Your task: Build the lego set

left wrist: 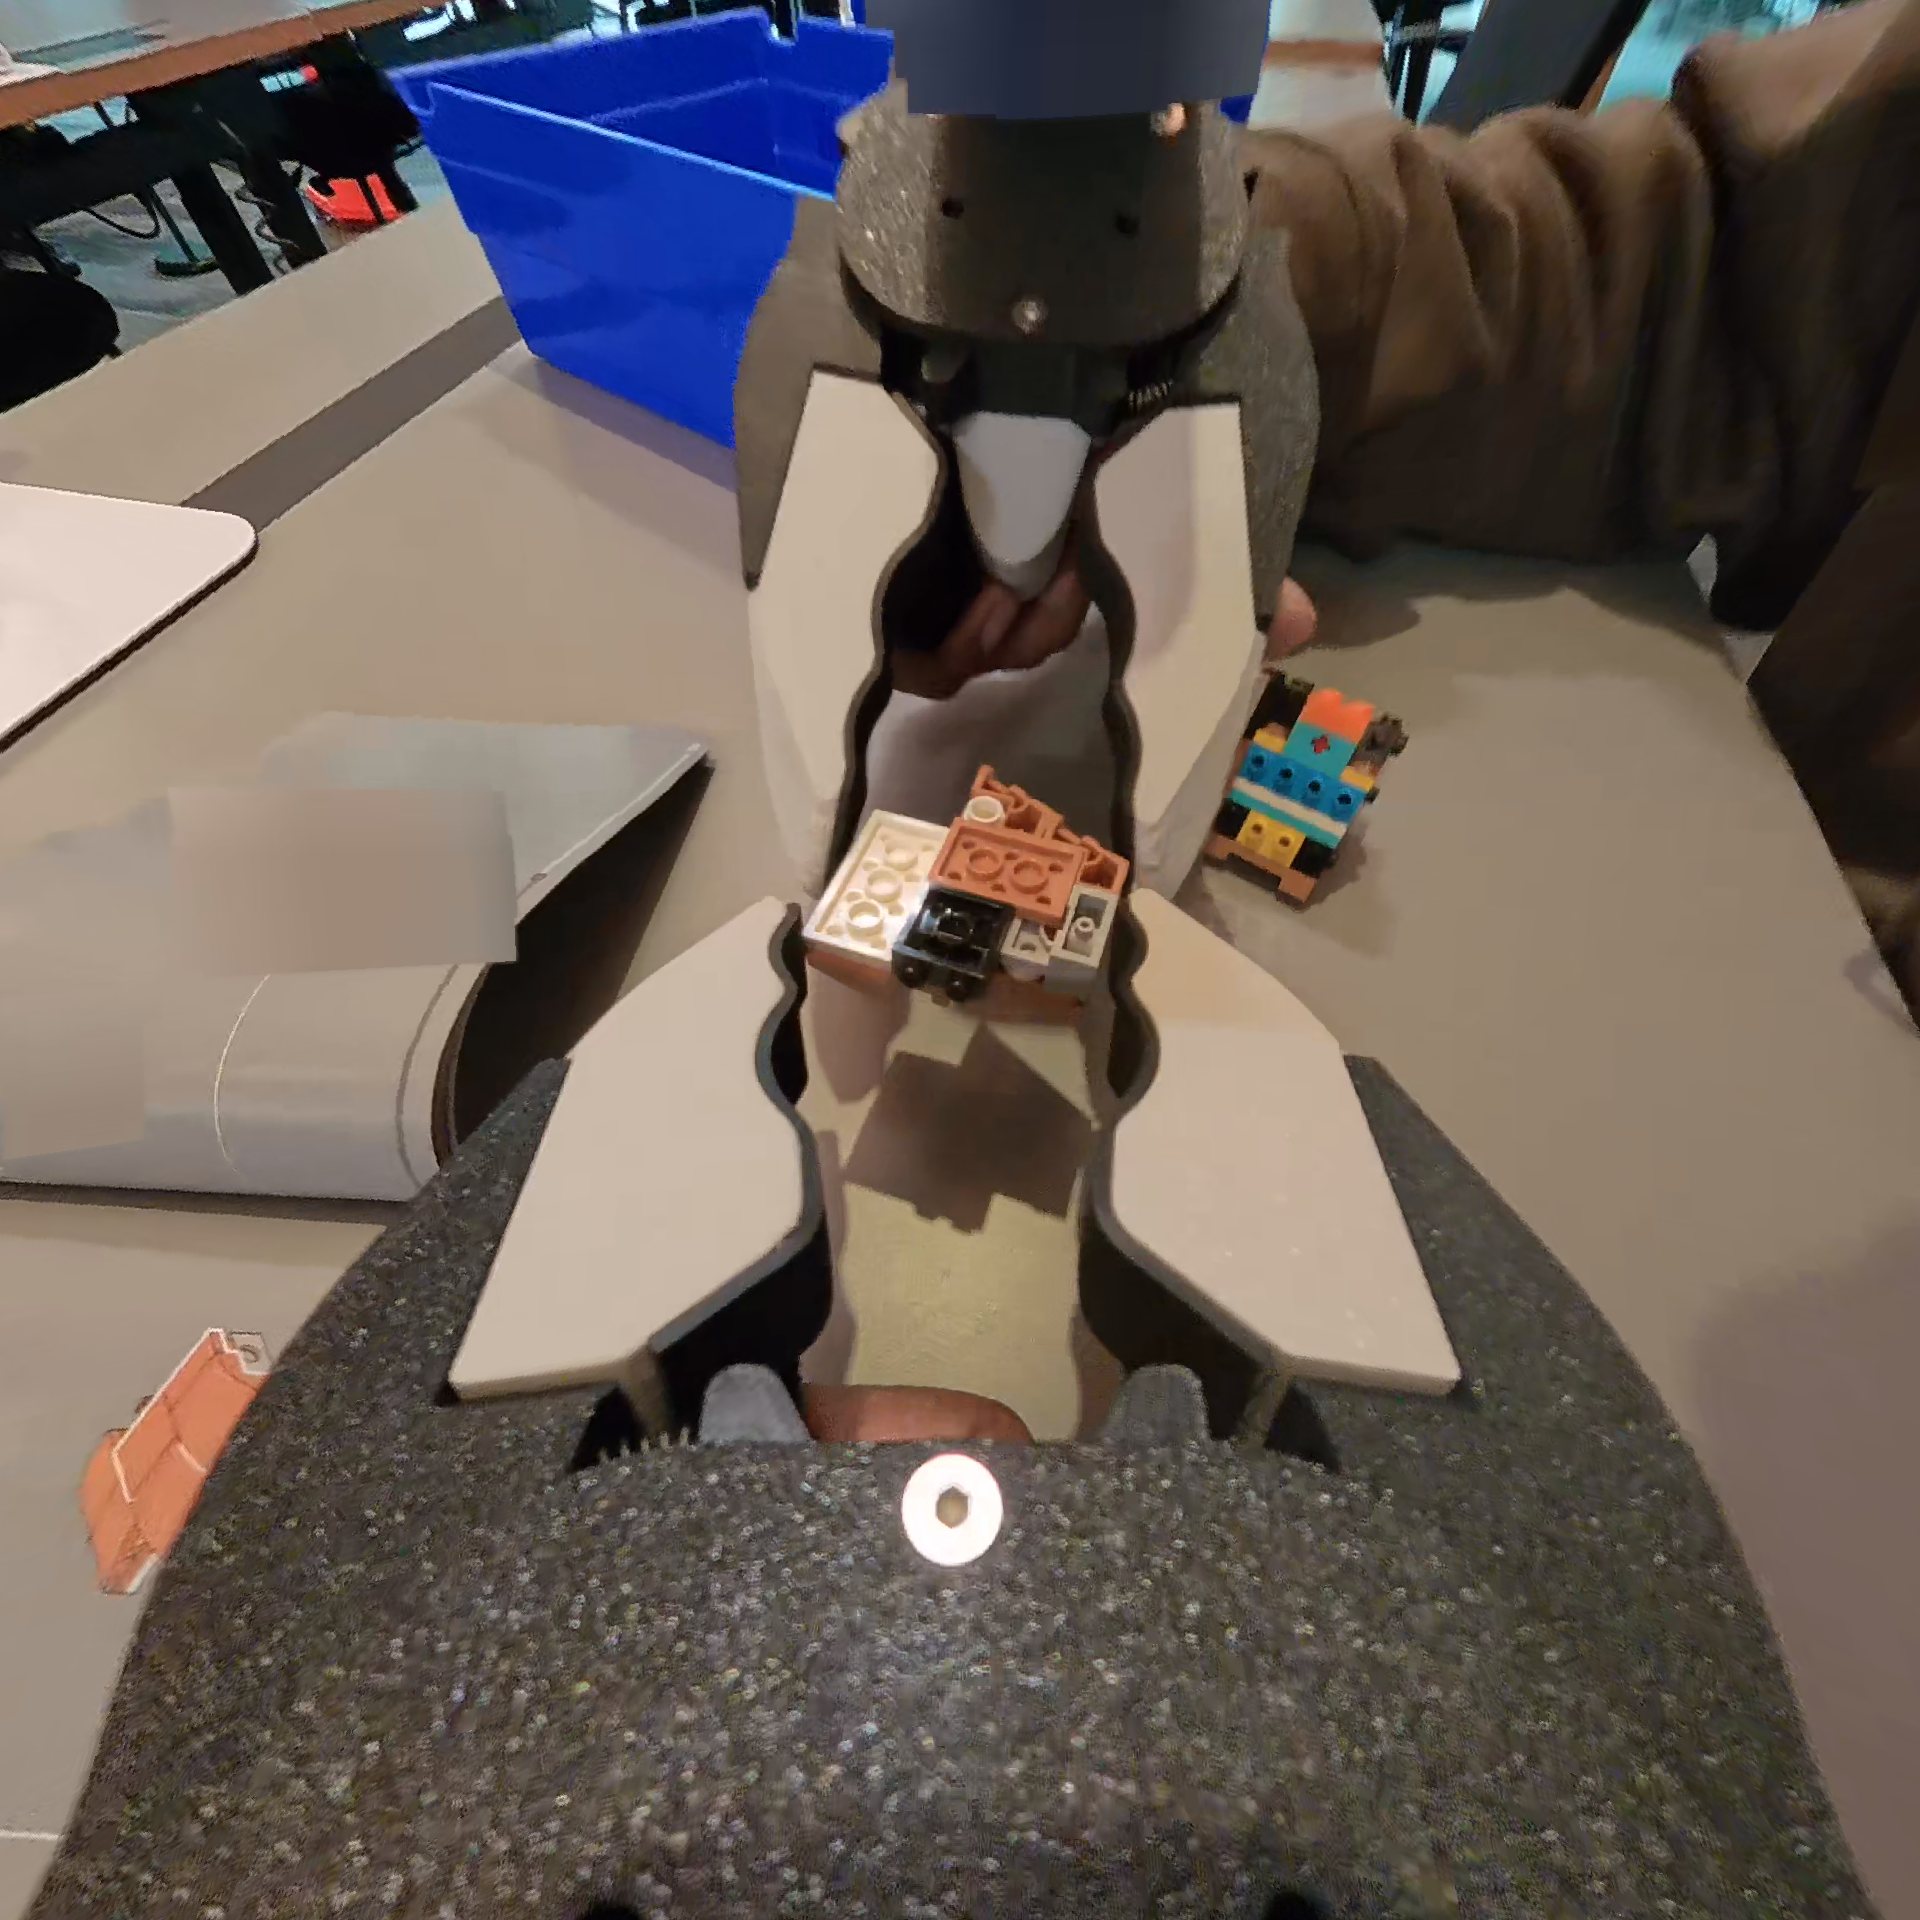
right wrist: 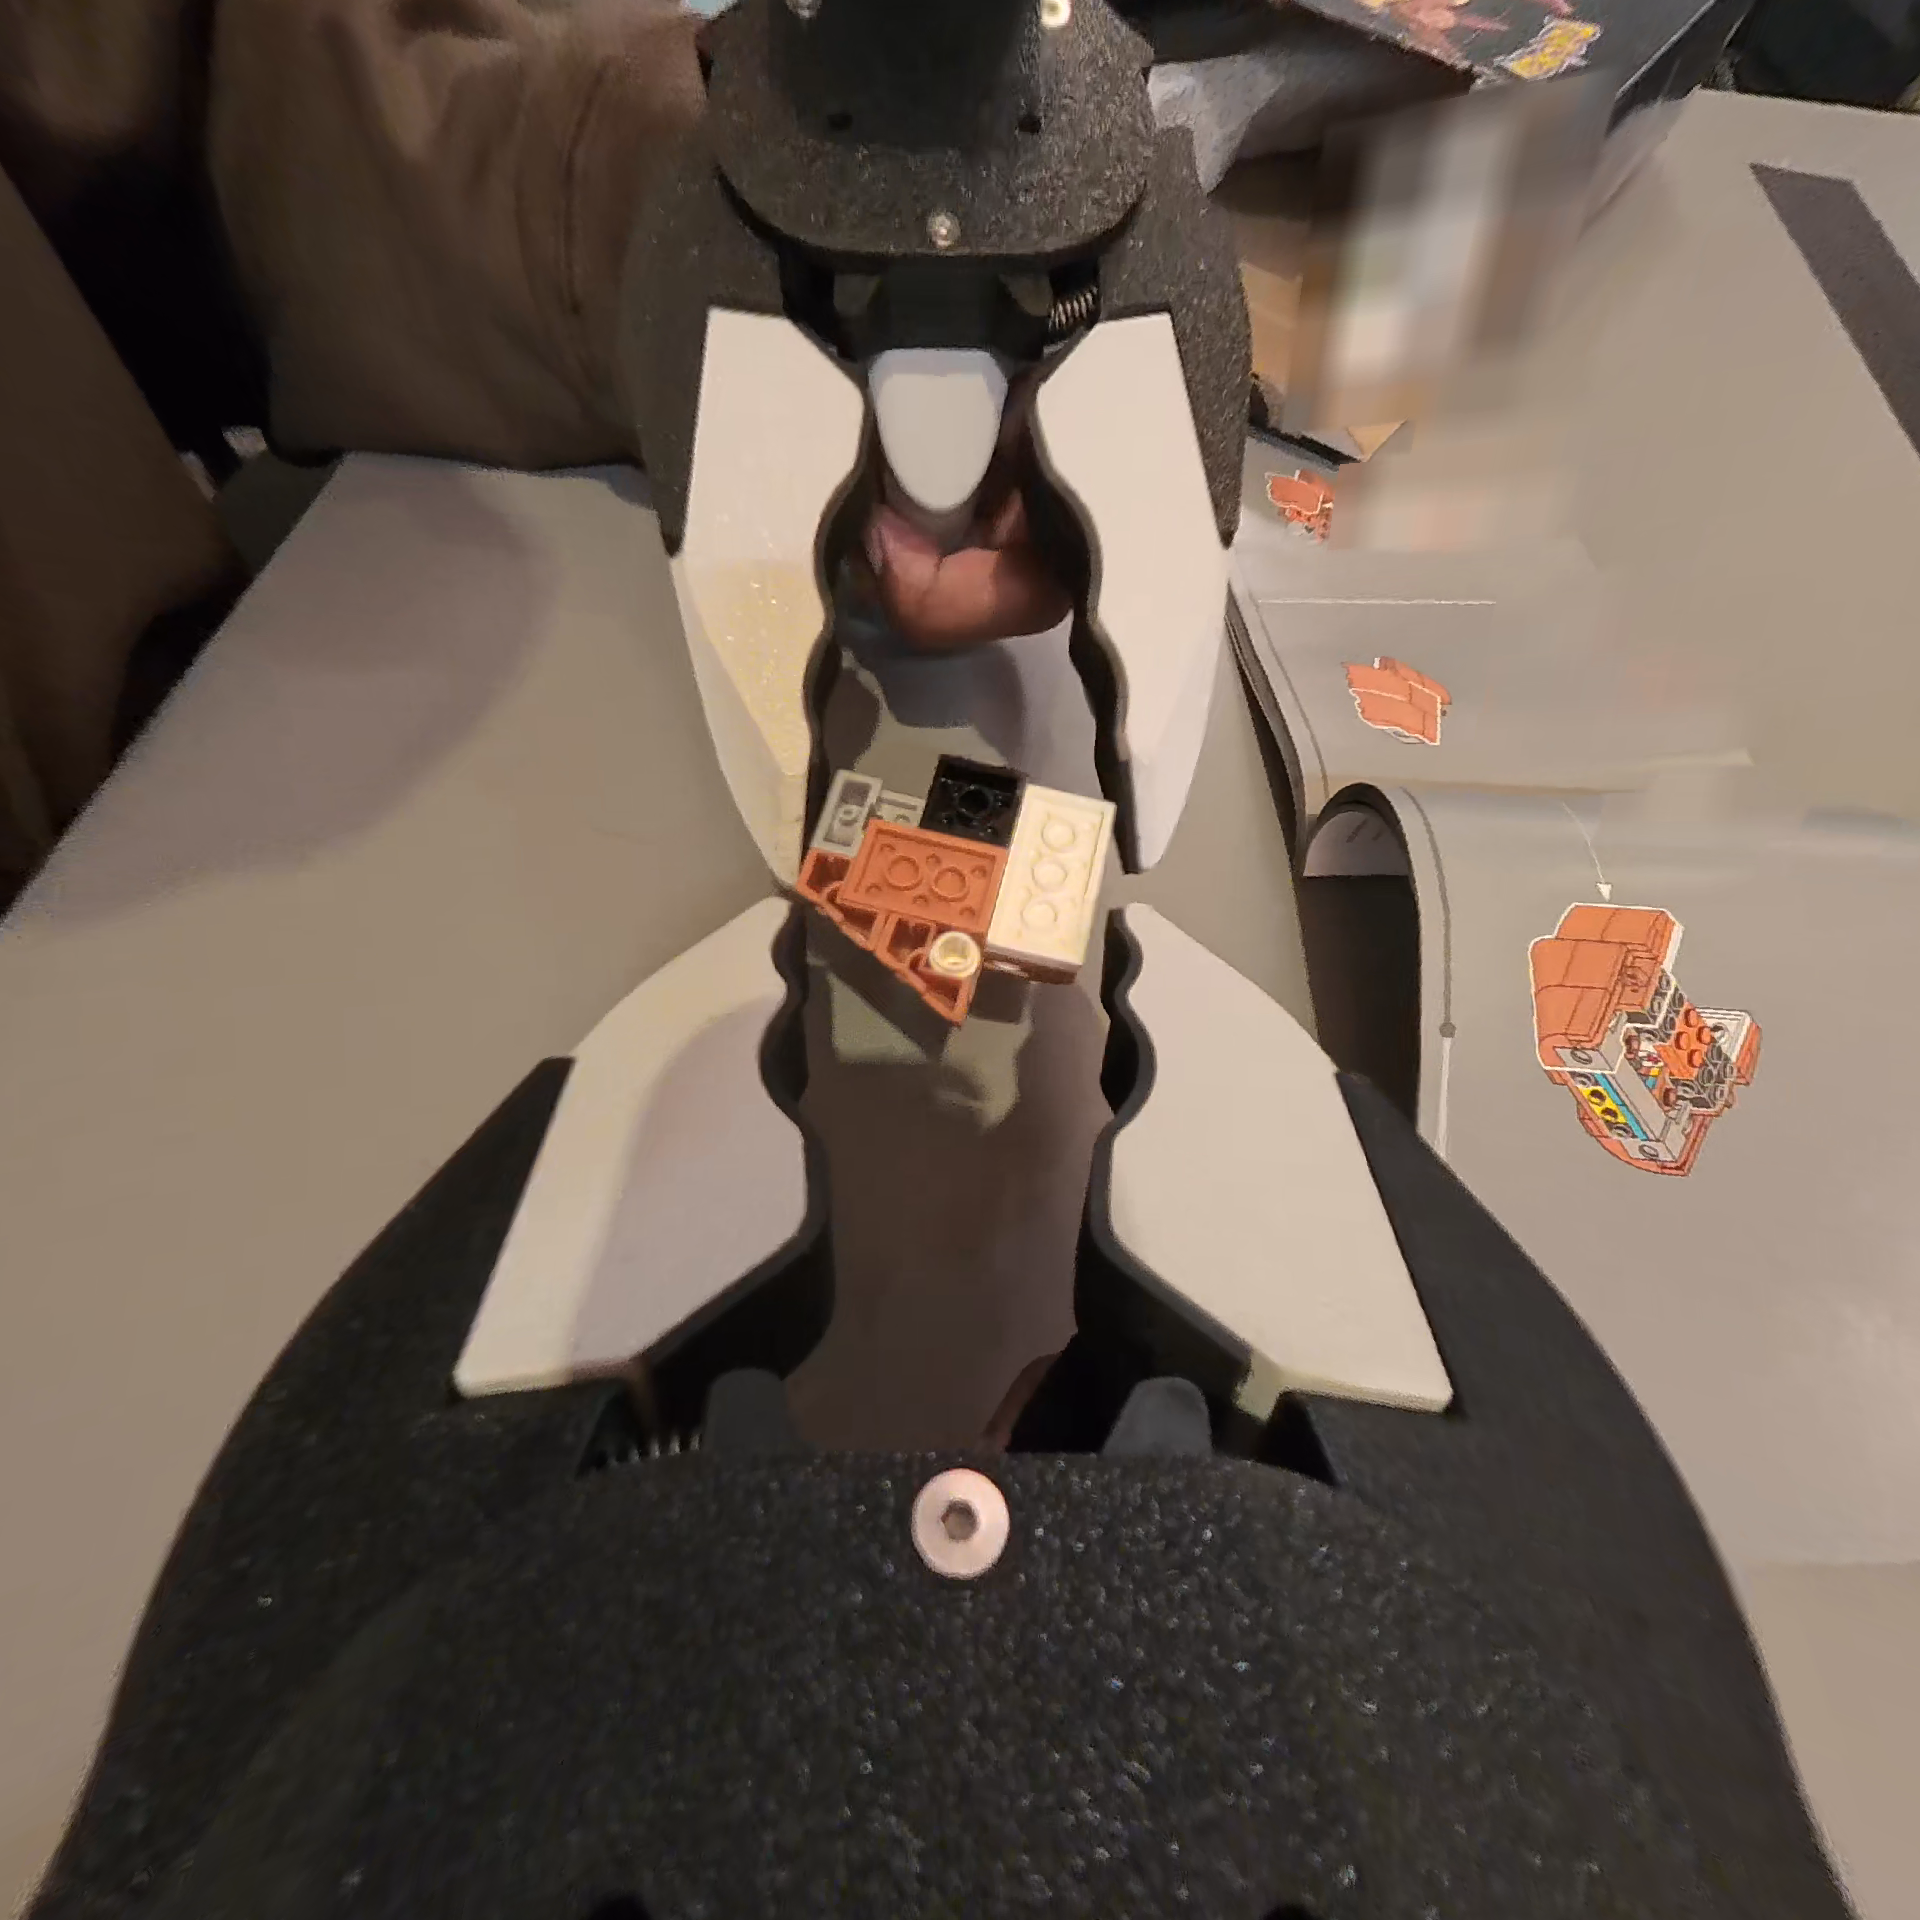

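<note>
Grey worktop (left wrist: 1507,1195) fills both views, with a blue bin (left wrist: 644,239) at the upper middle of the left wrist view and desks beyond it at upper left. At the centre of each frame the two tools meet nose to nose over a small brick assembly (left wrist: 966,899) of brown, white, black and grey pieces. The left hand-held gripper (left wrist: 961,935) and the right hand-held gripper (right wrist: 951,914) both have their jaws part open. The assembly sits between the four fingertips, white plate against one tip and brown wedge against another. Whether either tool truly clamps it or it merely rests there, I cannot tell.

A second, finished-looking block of blue, yellow, orange and black bricks (left wrist: 1304,790) stands on the worktop at right of centre in the left view, apart from the tools.

This looks like a mid-build step, most likely a hand-over or a re-grip of the sub-assembly. The next move would call for one tool to pinch it firmly across flat sides, so the other can let go or press on a piece without twisting it loose.

An open instruction booklet (right wrist: 1558,935) lies at the right of the right view, showing drawings of the brown model. Its writing is blurred over; no brand mark is legible anywhere.
</note>
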Demonstrator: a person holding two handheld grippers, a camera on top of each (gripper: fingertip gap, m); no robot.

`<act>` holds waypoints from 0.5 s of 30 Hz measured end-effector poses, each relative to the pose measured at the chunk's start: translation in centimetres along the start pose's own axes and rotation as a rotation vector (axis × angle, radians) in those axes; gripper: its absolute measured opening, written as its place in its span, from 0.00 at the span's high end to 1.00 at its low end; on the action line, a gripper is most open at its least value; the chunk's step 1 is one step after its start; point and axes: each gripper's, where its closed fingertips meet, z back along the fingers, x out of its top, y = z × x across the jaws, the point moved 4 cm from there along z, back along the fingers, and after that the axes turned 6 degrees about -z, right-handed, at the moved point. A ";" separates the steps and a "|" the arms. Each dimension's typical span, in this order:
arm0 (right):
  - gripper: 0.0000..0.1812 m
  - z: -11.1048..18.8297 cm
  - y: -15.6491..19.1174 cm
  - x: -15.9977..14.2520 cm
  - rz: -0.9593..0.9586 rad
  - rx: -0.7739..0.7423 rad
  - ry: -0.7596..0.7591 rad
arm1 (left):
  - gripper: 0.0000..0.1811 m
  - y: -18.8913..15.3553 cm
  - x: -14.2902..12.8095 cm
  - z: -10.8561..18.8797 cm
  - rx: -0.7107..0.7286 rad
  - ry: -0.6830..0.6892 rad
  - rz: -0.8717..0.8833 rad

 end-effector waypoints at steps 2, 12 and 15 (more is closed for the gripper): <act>0.67 -0.1 0.1 -0.1 -0.032 0.012 0.001 | 0.69 0.3 0.1 0.0 0.017 -0.007 0.007; 0.68 -0.3 0.3 -0.2 -0.098 0.063 0.007 | 0.69 -0.3 -0.1 -0.4 0.024 0.029 -0.078; 0.68 -0.3 0.5 -0.4 -0.086 0.090 0.006 | 0.69 -0.6 -0.2 -0.5 -0.012 0.015 -0.055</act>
